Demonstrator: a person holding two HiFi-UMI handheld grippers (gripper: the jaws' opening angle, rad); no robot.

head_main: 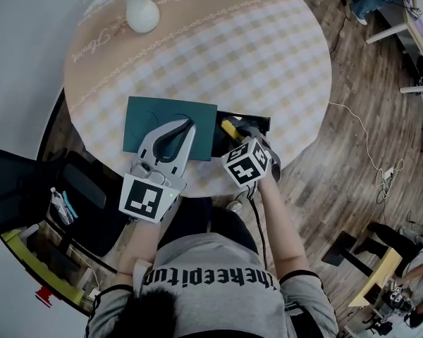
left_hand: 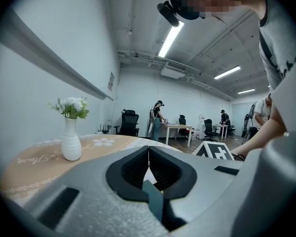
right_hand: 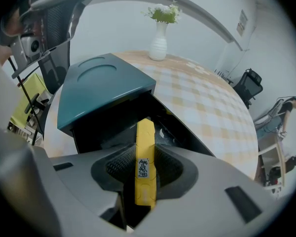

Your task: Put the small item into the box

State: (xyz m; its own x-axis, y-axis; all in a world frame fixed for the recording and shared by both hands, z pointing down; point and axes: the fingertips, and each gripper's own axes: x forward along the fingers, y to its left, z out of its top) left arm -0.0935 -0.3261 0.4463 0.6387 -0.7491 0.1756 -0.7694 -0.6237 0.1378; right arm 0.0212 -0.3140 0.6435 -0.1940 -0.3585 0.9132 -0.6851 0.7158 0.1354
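Observation:
A teal box lid (head_main: 146,122) is raised over the black box (head_main: 258,123) at the round table's near edge. My left gripper (head_main: 176,138) rests on the lid and is shut on its thin teal edge (left_hand: 153,202). My right gripper (head_main: 241,136) is shut on a small yellow bar (right_hand: 144,158) with a white label. The bar's far end (head_main: 230,128) points into the box's dark opening (right_hand: 111,125), under the tilted lid (right_hand: 101,83). Most of the box's inside is hidden in shadow.
A white vase with flowers (head_main: 142,11) stands at the table's far left; it also shows in both gripper views (left_hand: 71,143) (right_hand: 159,41). A black chair (head_main: 17,182) sits left of the table. Wooden floor with a cable (head_main: 366,139) lies to the right.

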